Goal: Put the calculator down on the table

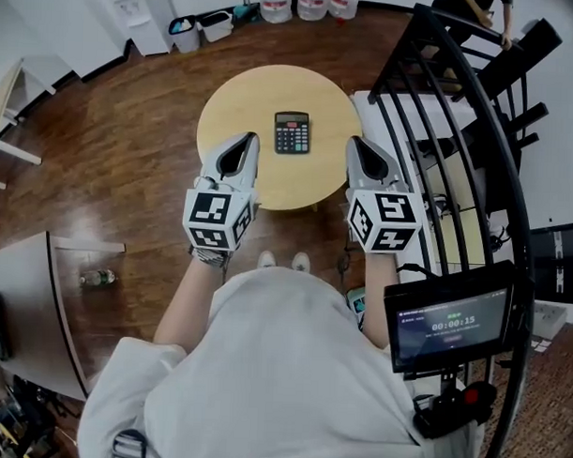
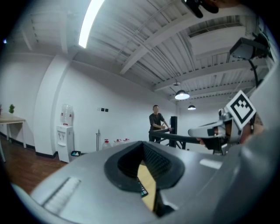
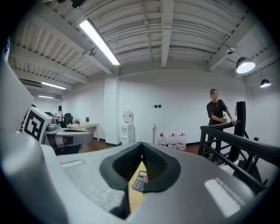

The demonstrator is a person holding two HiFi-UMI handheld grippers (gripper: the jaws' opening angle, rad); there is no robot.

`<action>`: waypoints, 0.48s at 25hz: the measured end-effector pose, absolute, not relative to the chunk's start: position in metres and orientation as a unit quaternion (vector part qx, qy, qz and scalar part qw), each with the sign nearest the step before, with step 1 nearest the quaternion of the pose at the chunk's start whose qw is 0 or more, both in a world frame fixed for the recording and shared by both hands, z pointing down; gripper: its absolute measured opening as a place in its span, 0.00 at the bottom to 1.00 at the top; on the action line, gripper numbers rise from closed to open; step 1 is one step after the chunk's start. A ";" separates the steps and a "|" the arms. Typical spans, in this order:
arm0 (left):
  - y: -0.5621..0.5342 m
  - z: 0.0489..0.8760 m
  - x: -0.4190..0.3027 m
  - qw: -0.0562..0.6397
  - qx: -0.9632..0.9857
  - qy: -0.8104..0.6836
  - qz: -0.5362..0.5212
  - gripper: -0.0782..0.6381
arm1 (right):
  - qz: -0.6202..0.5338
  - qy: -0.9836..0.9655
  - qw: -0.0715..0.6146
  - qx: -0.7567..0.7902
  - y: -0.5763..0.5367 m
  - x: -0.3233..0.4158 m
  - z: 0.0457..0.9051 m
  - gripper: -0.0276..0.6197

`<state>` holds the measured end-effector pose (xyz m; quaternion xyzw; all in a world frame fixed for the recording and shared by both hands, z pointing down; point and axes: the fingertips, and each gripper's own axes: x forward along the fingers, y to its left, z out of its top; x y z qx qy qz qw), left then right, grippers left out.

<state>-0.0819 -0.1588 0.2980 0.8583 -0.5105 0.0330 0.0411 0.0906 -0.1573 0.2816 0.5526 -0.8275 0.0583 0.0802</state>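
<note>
The calculator (image 1: 292, 132) lies flat mid-way across the round surface (image 1: 236, 104), clear of my left gripper (image 1: 242, 145) and right gripper (image 1: 361, 149), both with fingers pressed together on nothing, so my only risk is dipping one and knocking it edgeward.

table (image 1: 236, 118): pale wood top, matt, smooth
calculator (image 1: 292, 132): dark plastic casing, matt
floor (image 1: 111, 161): dark wood boards, glossy sheen
left gripper (image 1: 245, 140), right gripper (image 1: 356, 144): grey plastic shells, matt; inner pads black, ribbed
railing (image 1: 403, 49): black metal, smooth, slight gloss
shirt (image 1: 282, 364): pale cloth, matt, soft folds
screen (image 1: 449, 323): glossy face, black plastic frame
</note>
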 end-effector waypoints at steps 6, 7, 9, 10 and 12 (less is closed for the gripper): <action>-0.166 0.289 -0.089 0.024 0.863 -0.502 0.042 0.12 | 0.055 -0.819 0.085 0.566 -0.161 0.086 0.283 0.05; -0.167 0.291 -0.091 0.024 0.864 -0.501 0.047 0.12 | 0.052 -0.817 0.088 0.568 -0.162 0.083 0.284 0.05; -0.168 0.293 -0.095 0.025 0.866 -0.498 0.050 0.12 | 0.050 -0.814 0.092 0.571 -0.163 0.079 0.285 0.05; -0.168 0.294 -0.097 0.025 0.867 -0.496 0.051 0.12 | 0.050 -0.813 0.092 0.573 -0.162 0.078 0.284 0.05; -0.168 0.294 -0.097 0.024 0.869 -0.491 0.051 0.12 | 0.048 -0.811 0.089 0.577 -0.162 0.078 0.282 0.05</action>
